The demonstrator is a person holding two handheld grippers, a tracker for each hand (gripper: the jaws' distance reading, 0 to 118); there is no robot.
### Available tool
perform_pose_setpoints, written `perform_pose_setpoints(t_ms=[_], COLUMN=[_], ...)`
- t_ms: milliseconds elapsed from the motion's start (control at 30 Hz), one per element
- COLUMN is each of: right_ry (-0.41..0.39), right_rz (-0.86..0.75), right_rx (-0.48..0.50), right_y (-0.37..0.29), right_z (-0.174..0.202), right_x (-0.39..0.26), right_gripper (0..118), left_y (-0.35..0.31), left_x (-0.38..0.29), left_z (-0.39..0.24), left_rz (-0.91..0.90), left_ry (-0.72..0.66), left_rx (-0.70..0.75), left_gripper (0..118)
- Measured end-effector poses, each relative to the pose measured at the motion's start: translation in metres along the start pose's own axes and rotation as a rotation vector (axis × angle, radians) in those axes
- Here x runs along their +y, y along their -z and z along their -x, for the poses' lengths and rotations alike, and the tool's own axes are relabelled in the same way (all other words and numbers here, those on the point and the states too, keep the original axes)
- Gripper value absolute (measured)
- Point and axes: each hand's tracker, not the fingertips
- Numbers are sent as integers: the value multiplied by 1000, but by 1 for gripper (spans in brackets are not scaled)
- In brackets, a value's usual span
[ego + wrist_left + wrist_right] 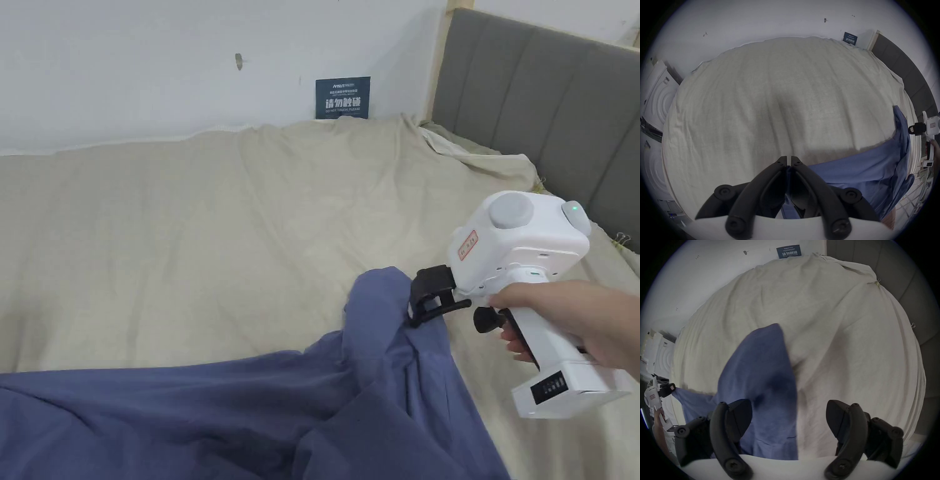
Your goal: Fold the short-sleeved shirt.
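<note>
The left gripper (789,160) has its jaws pinched tight on an edge of the one blue shirt (867,168). The right gripper (788,417) stands wide open, cloth lying loose between its jaws. The shirt sprawls on one beige bed (187,237).

Left tool (789,160) pinched tight on blue shirt (867,168); beige bedsheet (769,97) beyond; right tool (910,129) far right.
</note>
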Motion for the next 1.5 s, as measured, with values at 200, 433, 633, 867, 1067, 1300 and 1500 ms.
perform_pose_setpoints(t_ms=[200,433,633,867,1067,1300,1500], right_ry=[-5,-48,-152,-201,-164,-253,-289], right_rz=[61,-2,-113,-281,-472,-682,-812], right_rx=[76,91,164,262,353,369,347], right_y=[15,14,-41,-137,-231,-359,-459], right_z=[5,8,0,3,8,28,52], right_x=[-11,-17,-31,-49,-73,-90,-101], right_gripper=[74,0,0,0,0,0,0], left_y=[18,20,-3,-83,-193,-346,-441], left_x=[-6,-7,-12,-32,-43,-64,-65], left_z=[3,6,7,19,58,66,68], left_rz=[27,43,-11,-143,-383,-656,-768], left_ry=[25,-3,-42,-74,-121,-108,-77], left_rx=[20,27,-9,-70,-126,-136,-102], left_gripper=[5,5,5,5,5,5,5])
